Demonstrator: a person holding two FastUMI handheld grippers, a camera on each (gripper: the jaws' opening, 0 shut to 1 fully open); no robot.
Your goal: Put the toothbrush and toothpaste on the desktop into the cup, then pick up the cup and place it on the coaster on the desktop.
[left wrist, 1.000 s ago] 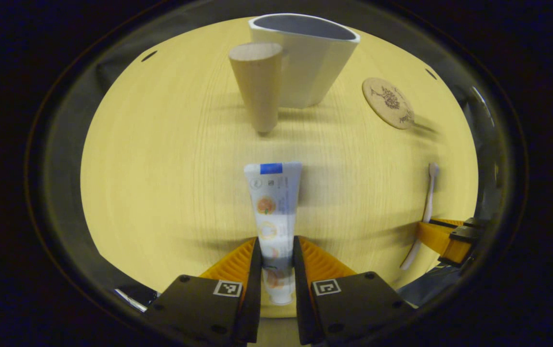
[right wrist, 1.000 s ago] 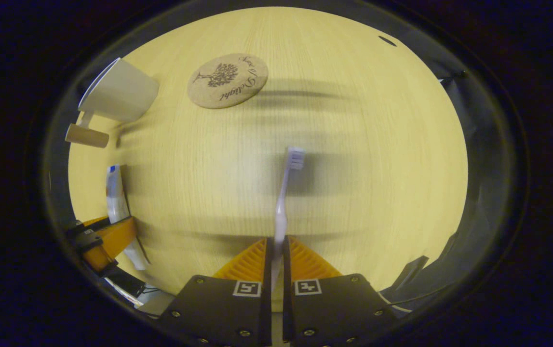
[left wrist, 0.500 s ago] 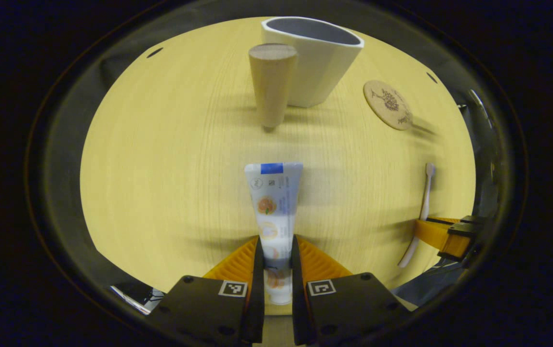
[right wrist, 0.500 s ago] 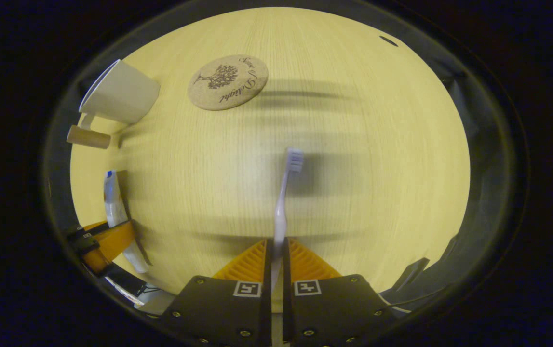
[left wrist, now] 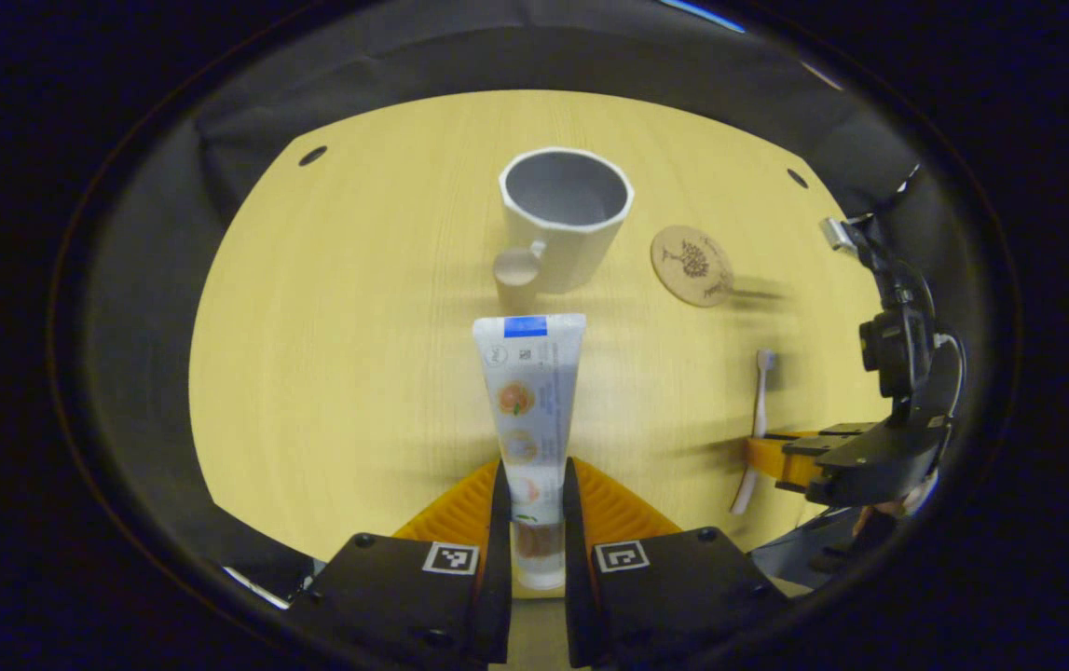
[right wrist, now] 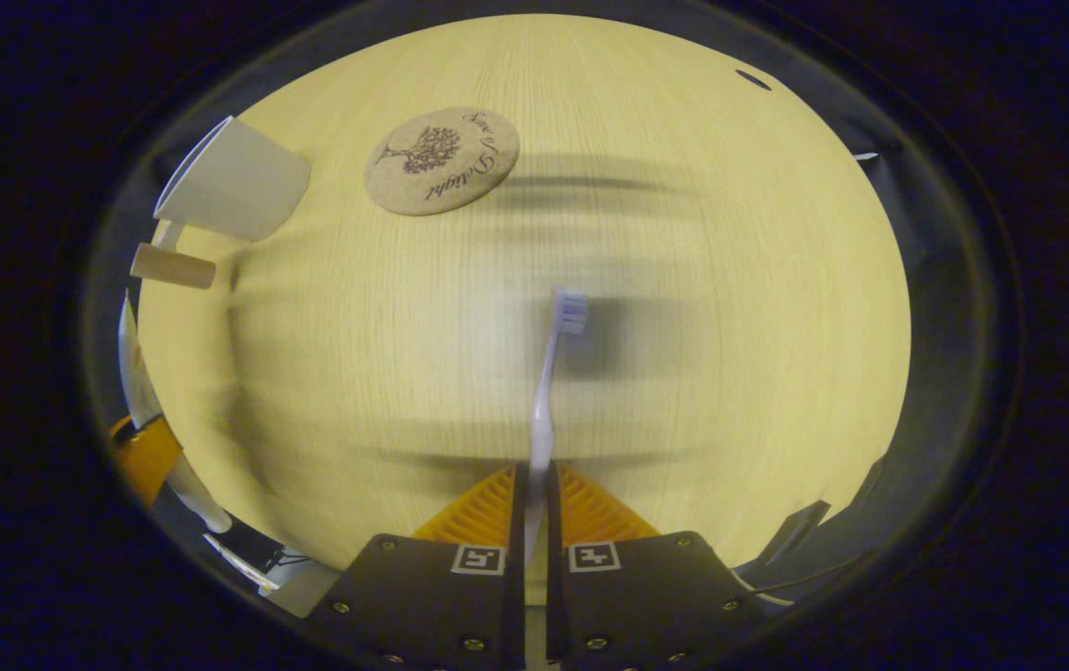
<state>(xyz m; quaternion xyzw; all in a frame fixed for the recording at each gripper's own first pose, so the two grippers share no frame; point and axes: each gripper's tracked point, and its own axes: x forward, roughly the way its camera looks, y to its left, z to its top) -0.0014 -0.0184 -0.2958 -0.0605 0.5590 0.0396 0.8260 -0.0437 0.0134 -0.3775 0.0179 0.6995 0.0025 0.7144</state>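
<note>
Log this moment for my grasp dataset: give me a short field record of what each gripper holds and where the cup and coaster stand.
left gripper: shut on the toothpaste, tube pointing forward toward the cup
right gripper: shut on the toothbrush, bristle end pointing away from the gripper
cup: upright on the desktop, nothing seen inside, handle toward the left gripper
coaster: flat on the desktop, beside the cup, nothing on it
task stage: both items gripped, neither in the cup yet
</note>
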